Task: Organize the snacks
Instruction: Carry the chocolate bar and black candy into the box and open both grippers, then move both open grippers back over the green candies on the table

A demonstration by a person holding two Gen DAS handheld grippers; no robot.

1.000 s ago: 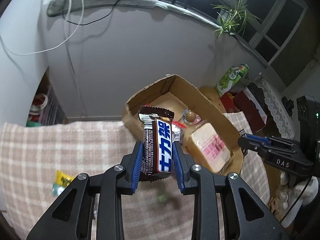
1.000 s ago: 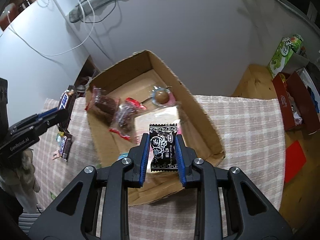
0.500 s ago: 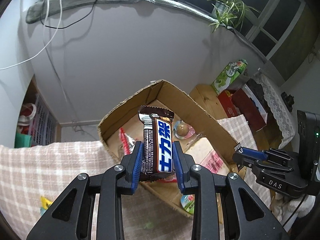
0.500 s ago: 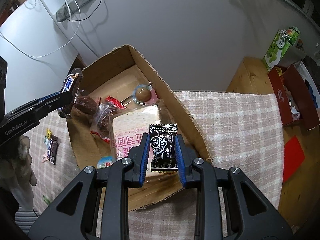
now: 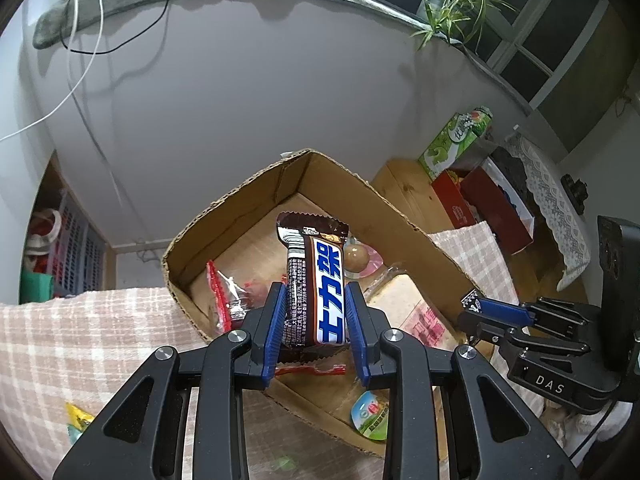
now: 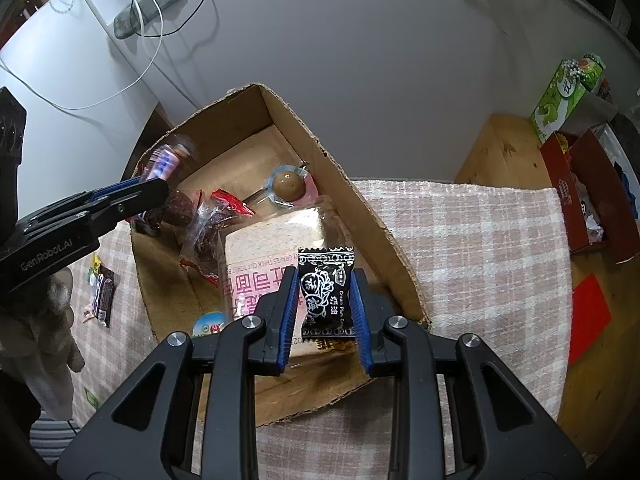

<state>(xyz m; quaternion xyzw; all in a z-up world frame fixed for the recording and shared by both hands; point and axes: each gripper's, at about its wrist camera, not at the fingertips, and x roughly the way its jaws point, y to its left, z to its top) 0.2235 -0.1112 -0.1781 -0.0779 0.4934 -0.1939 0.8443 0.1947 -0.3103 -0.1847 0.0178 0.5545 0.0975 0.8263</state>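
An open cardboard box (image 5: 244,204) (image 6: 360,204) stands on the checked cloth. My left gripper (image 5: 314,316) is shut on a brown chocolate bar (image 5: 316,280) with a blue and white label, held upright over the box's near left corner. In the right wrist view that same left gripper (image 6: 160,184) reaches in from the left with the bar (image 6: 170,158) blurred. My right gripper (image 6: 325,304) is shut on a small black candy packet (image 6: 325,290) above the box's near right part. Inside lie a wrapped bread slice (image 6: 272,248), red-wrapped snacks (image 6: 212,224) and a round jelly cup (image 6: 288,186).
A small chocolate bar (image 6: 102,294) and a yellow-green wrapper (image 5: 78,418) lie on the cloth left of the box. A gloved hand (image 6: 44,320) holds the left gripper. A green carton (image 6: 568,94) and a red box (image 6: 588,192) stand on the wooden surface at right.
The left gripper has carried the chocolate bar from the cloth over the box's left corner. The right gripper with the candy packet has drifted a little further over the box.
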